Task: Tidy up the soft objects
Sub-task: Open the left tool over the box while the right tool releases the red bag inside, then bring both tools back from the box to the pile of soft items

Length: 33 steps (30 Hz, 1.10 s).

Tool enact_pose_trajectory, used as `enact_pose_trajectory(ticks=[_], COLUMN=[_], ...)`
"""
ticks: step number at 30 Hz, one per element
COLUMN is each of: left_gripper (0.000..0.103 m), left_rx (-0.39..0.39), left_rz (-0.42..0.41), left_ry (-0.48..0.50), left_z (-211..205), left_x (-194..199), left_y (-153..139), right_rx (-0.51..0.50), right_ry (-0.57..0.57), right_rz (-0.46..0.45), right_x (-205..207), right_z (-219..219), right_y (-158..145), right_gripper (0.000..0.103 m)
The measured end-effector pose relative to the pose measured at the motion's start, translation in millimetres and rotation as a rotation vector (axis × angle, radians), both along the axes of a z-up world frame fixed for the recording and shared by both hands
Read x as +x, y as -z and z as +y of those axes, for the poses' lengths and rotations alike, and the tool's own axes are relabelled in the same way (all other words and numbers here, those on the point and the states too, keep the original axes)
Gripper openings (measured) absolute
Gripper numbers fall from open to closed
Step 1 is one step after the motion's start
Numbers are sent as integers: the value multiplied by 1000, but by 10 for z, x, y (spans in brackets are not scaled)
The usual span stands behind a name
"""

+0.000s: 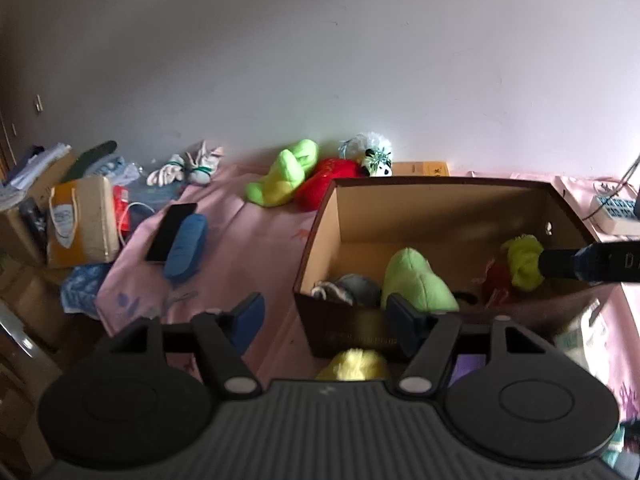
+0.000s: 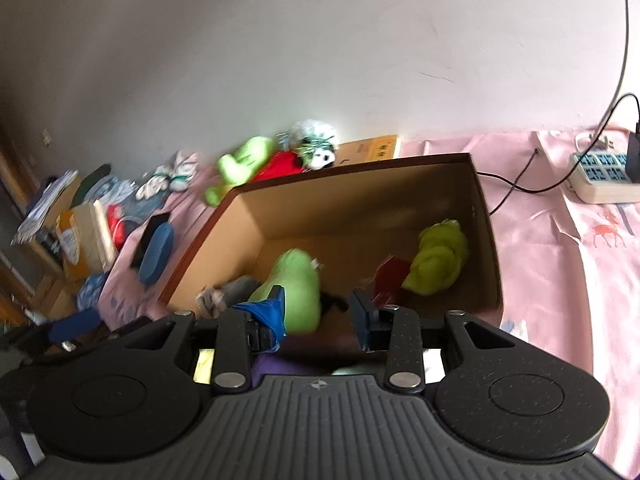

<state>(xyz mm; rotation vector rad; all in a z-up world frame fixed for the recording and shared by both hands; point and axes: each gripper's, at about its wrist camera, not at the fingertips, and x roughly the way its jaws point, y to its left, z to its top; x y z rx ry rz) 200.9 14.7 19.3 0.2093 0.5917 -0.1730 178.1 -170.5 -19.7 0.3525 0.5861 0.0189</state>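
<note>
Left wrist view: left hand-held gripper (image 1: 328, 322) was spread wide w/ nothing between its blue pads, hovering over the near-left corner of the open brown cardboard box (image 1: 440, 188) on the pink bedsheet (image 1: 256, 232). Inside the box: light-green plush toy (image 1: 416, 280), grey plush toy (image 1: 352, 290) at its left, yellow-green fuzzy toy (image 1: 520, 262) w/ a red bit beside it. A dark gripper finger reached in from the right edge, touching that fuzzy toy. Outside, by the wall: lime-green plush (image 1: 286, 174), red plush (image 1: 328, 182), white panda-face toy (image 1: 378, 158). Blue oval case (image 1: 186, 246) and black phone (image 1: 170, 232) lay further left on the sheet. Pale-yellow fluffy item (image 1: 354, 364) sat just in front of the box.

Right wrist view: right hand-held gripper (image 2: 318, 316) was spread, empty, above the box's near edge. White power strip (image 2: 600, 178) lay far right on the sheet.
</note>
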Motion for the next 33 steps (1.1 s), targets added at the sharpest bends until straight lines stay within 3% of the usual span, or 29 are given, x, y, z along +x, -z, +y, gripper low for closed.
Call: enact_pose_trajectory(ticks=[13, 33], left_gripper=[70, 71], left_rx=[14, -33], left_rz=[7, 56], left_ry=[-54, -89], left_z=[212, 319], left_x=[-682, -1287], left_y=[-55, 88], right_rx=[55, 80], right_ry=[-18, -26], right_rz=[3, 46], right_x=[-592, -1251], right_z=[235, 450], right_y=[203, 654], right_gripper=[19, 21])
